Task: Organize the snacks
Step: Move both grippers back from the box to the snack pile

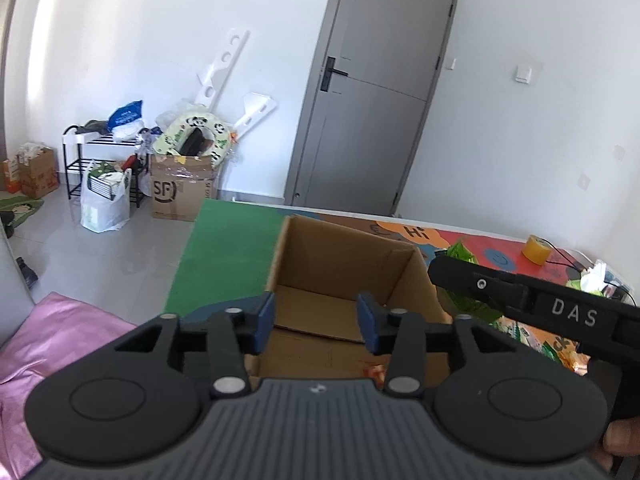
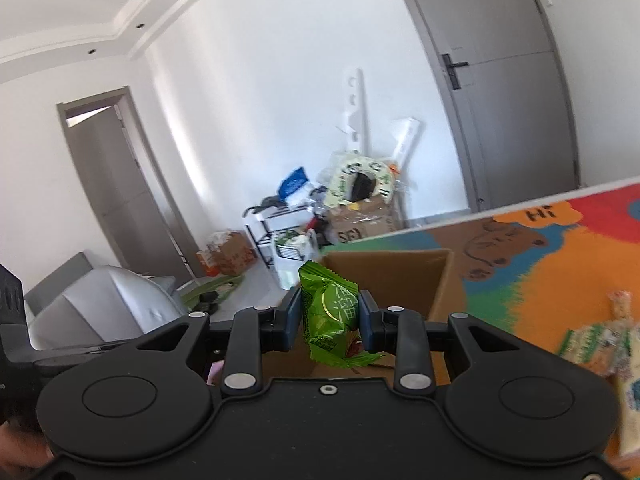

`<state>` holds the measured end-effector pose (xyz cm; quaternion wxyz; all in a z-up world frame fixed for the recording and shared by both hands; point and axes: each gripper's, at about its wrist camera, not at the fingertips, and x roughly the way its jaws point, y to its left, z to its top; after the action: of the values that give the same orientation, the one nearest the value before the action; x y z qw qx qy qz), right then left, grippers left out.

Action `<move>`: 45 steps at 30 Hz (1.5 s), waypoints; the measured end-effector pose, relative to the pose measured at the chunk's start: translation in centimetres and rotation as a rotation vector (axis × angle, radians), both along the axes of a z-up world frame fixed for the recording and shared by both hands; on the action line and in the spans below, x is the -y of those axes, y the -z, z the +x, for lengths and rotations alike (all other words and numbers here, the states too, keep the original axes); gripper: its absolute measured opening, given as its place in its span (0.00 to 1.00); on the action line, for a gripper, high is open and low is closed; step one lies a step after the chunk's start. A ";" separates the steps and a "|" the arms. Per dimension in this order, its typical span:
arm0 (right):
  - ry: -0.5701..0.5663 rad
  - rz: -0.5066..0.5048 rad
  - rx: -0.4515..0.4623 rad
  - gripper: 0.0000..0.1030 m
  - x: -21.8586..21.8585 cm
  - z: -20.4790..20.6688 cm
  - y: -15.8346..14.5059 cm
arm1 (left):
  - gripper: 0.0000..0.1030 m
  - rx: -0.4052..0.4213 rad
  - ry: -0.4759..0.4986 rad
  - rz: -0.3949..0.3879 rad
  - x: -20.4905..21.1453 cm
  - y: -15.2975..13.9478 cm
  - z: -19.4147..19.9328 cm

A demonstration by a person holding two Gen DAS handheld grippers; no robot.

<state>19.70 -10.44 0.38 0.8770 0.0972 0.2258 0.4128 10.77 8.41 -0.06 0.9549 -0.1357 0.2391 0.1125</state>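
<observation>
- Progress: early. The open brown cardboard box [image 1: 344, 280] on the colourful play-mat table [image 2: 560, 264] shows a bare floor where visible.
- Right gripper [image 2: 329, 316] is clamped on a glossy green crinkled snack packet [image 2: 330, 316], held just before the box's near rim.
- Left gripper [image 1: 316, 316] hovers at the box with jaws apart, holding nothing.
- Remaining: several pale wrapped snacks [image 2: 600, 340] lie right of the box.

White walls, grey door [image 1: 372, 92], glossy pale tile floor [image 1: 100, 256]; clutter by wall: black shelf rack [image 1: 80, 160], SF carton [image 1: 180, 188]; sunlit.
</observation>
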 end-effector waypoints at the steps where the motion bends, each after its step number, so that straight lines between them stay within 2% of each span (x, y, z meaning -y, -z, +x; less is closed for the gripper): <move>1: 0.007 0.002 -0.002 0.36 0.0 0.0 0.0 | 0.48 0.000 -0.002 0.001 0.1 -0.1 -0.1; 3: 0.024 0.014 -0.008 0.51 0.5 -0.1 0.1 | 0.55 0.001 -0.001 0.004 0.3 -0.2 -0.4; 4: 0.031 0.016 -0.009 0.53 0.9 -0.2 0.1 | 0.58 0.003 -0.001 0.007 0.5 -0.2 -0.5; 6: 0.046 0.012 -0.011 0.56 1.8 -0.5 0.2 | 0.71 0.010 -0.001 0.012 0.8 -0.2 -0.6; 12: 0.131 -0.001 -0.030 0.69 5.5 -1.2 0.8 | 0.78 0.018 0.036 0.017 2.6 -0.2 -0.6; 15: 0.164 -0.007 -0.032 0.72 7.3 -1.7 1.1 | 0.82 0.019 0.055 0.020 3.7 -0.2 -0.6; 20: 0.205 -0.014 -0.030 0.78 9.9 -2.5 1.3 | 0.84 0.023 0.083 0.018 5.3 -0.1 -0.7; 27: 0.249 -0.018 -0.035 0.81 12.8 -3.4 1.6 | 0.85 0.028 0.123 0.014 7.5 0.0 -1.0; 45: 0.388 -0.007 -0.061 0.81 20.4 -4.8 3.0 | 0.85 0.021 0.249 0.019 13.7 0.6 -0.3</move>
<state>14.95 -30.88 -2.65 0.9333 0.1482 0.2305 0.2319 10.46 -5.32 -0.68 0.9651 -0.0969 0.2432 -0.0063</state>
